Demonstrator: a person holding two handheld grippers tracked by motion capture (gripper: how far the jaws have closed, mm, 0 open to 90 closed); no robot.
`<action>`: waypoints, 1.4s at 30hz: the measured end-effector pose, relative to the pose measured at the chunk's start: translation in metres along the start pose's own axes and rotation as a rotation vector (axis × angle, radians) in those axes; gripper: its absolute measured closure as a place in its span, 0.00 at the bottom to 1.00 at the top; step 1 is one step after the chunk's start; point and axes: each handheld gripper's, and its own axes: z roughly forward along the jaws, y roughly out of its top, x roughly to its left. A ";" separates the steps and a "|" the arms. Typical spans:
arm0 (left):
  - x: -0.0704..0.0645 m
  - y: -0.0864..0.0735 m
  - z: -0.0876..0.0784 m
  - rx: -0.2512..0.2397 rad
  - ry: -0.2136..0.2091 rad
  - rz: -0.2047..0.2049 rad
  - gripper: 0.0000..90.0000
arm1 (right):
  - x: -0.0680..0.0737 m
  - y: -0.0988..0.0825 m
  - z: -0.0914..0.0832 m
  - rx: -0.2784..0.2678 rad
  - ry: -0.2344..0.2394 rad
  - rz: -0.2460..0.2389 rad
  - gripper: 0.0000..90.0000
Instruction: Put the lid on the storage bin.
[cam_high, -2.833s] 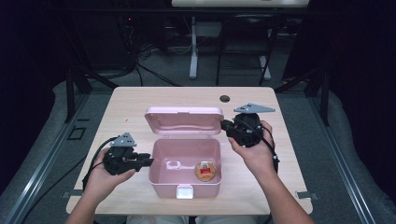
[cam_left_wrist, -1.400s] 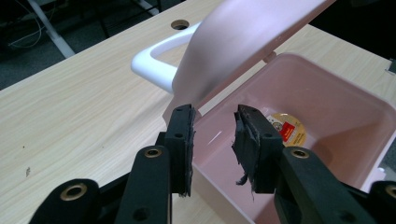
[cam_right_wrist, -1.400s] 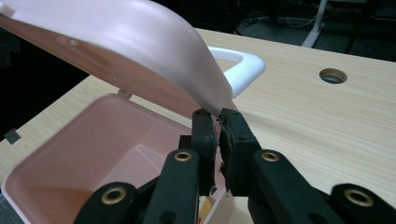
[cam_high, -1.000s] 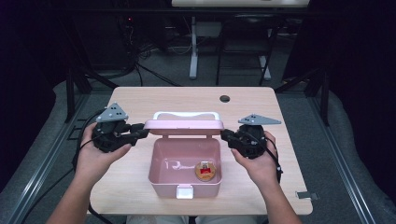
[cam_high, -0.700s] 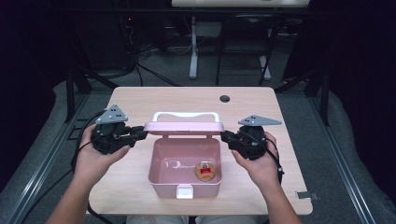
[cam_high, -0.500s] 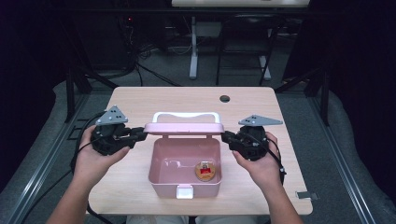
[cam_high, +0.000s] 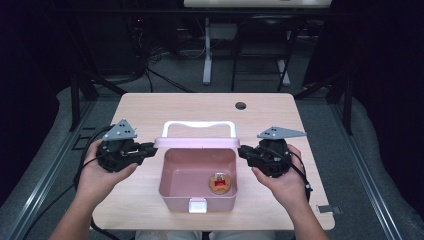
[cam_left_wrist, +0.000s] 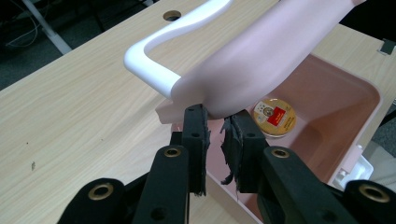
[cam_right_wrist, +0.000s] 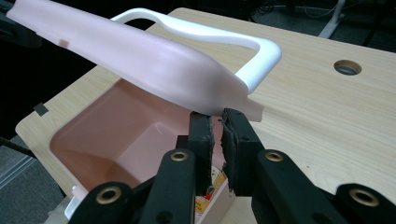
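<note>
Pale wood worktop (cam_high: 150, 112): my left tool (cam_high: 148, 148) and right tool (cam_high: 245, 151) pinch lid (cam_high: 197, 142) ends, jaws nearly closed; lid half-lowered over box (cam_high: 197, 200), latching remains.

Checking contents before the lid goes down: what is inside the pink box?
Inside the pink box a round tin with a red and gold label lies flat on the floor, near its right wall. The raised lid covers the far strip of the floor.

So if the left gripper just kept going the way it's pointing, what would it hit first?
The pink lid. The left gripper already has the lid's corner edge between its jaws, which have just been closing. Past that lies the open box; depth there is hard to judge.
</note>
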 end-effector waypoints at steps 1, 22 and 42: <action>0.000 -0.001 0.000 -0.001 -0.002 0.002 0.87 | 0.001 0.000 -0.001 0.000 0.000 -0.003 0.91; -0.010 -0.021 -0.001 0.015 -0.028 0.010 0.86 | 0.011 -0.021 -0.005 0.026 -0.002 -0.042 0.90; -0.015 -0.032 0.000 0.028 -0.046 0.012 0.86 | 0.012 -0.033 -0.003 0.041 0.006 -0.043 0.89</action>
